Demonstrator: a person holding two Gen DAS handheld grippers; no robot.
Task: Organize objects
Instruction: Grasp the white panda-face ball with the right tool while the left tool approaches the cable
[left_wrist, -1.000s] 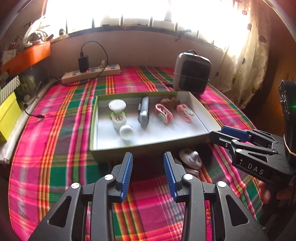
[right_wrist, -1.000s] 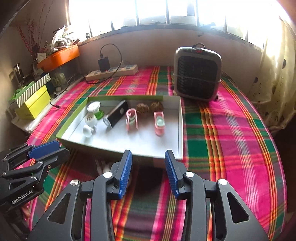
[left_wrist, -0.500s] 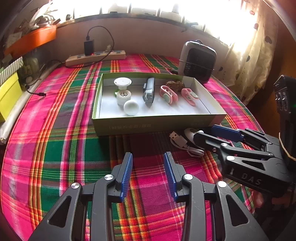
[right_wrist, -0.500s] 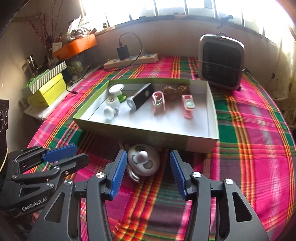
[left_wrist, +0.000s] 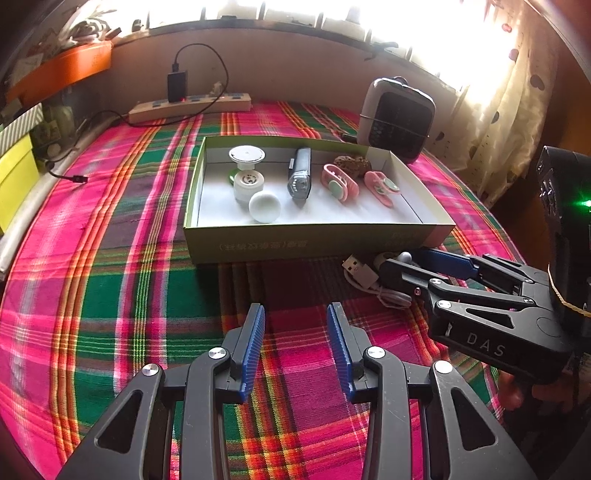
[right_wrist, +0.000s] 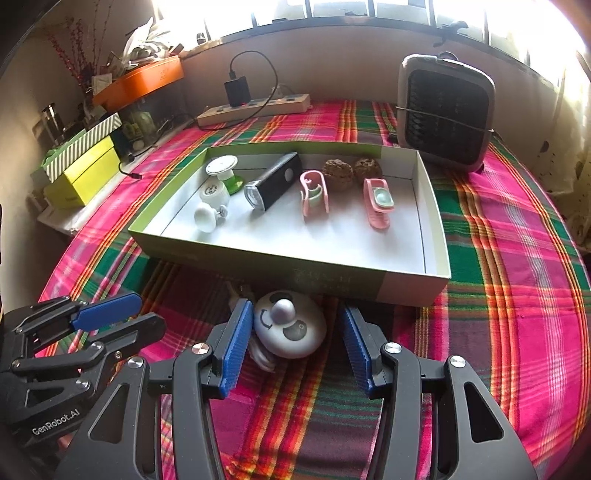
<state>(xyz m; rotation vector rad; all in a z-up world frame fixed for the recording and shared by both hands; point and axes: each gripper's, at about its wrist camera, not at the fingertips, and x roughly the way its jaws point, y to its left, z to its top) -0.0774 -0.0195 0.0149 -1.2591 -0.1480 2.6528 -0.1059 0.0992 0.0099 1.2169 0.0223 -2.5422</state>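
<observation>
Right gripper (right_wrist: 295, 339): held open around the panda gadget (right_wrist: 290, 328).
Left gripper (left_wrist: 295, 347): open, empty.
Risk: cable (left_wrist: 373, 284) at 9 o'clock could be snagged against the box (right_wrist: 332, 273).

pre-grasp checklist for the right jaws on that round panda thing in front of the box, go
1. Right gripper open: ok, the jaws stand wide apart.
2. Round panda gadget between the jaws: ok, though it sits nearer the left one.
3. White cable out of the grip: not ok, coils lie under the gadget beside the left jaw and may get pinched.
4. Room in the box: ok, bare white floor in its near right part.
5. Left gripper out of the way: ok, open, holding nothing, off to the left.
6. Gap between gadget and box wall: cannot tell, they look close.
</observation>
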